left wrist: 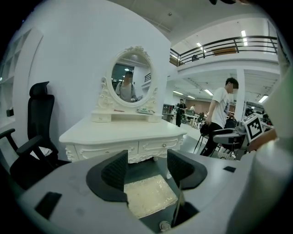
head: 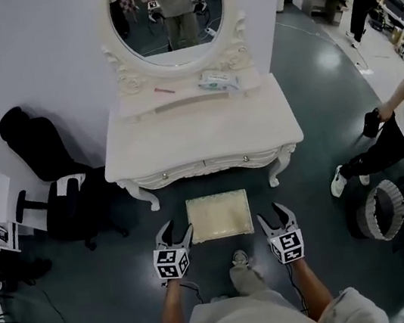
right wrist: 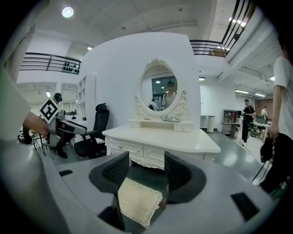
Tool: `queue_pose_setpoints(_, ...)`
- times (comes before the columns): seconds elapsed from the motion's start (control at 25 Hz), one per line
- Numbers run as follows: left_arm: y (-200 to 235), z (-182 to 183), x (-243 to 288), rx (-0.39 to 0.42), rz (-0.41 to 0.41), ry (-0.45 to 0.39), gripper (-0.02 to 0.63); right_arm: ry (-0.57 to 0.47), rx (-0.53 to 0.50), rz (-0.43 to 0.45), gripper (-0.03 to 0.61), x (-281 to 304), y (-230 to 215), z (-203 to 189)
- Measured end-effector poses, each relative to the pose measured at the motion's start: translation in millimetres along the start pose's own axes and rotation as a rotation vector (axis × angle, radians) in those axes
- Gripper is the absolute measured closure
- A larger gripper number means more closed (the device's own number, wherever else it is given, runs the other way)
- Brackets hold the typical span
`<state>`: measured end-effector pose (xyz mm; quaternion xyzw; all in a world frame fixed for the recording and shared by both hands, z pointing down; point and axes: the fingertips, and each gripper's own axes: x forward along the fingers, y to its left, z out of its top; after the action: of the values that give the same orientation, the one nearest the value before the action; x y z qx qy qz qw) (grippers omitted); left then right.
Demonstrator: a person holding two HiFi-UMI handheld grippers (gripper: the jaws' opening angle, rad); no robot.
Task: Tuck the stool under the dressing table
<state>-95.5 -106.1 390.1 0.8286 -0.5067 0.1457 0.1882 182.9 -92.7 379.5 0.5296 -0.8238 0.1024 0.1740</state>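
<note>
Stool [head: 220, 216] between both open grippers

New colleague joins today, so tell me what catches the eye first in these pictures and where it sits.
The ornate white dressing table with its oval mirror stands against the wall at the centre. Just in front of it, on the dark floor, sits the cream stool, not yet tucked under. The left gripper and right gripper hover at the stool's near corners, jaws apart.
</note>
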Motion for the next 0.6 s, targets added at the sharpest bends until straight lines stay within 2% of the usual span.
queue_pose_setpoints(0.28, 5, -22, 17, -0.020, 0.010, 0.050, 0.368, 0.035, 0.013, 0.033, 0.344, 26, -2, -15)
queue_pose_setpoints(0.6, 6, -59, 29, -0.027, -0.034, 0.106, 0.367, 0.075, 0.030, 0.030, 0.341, 31, 13, -45)
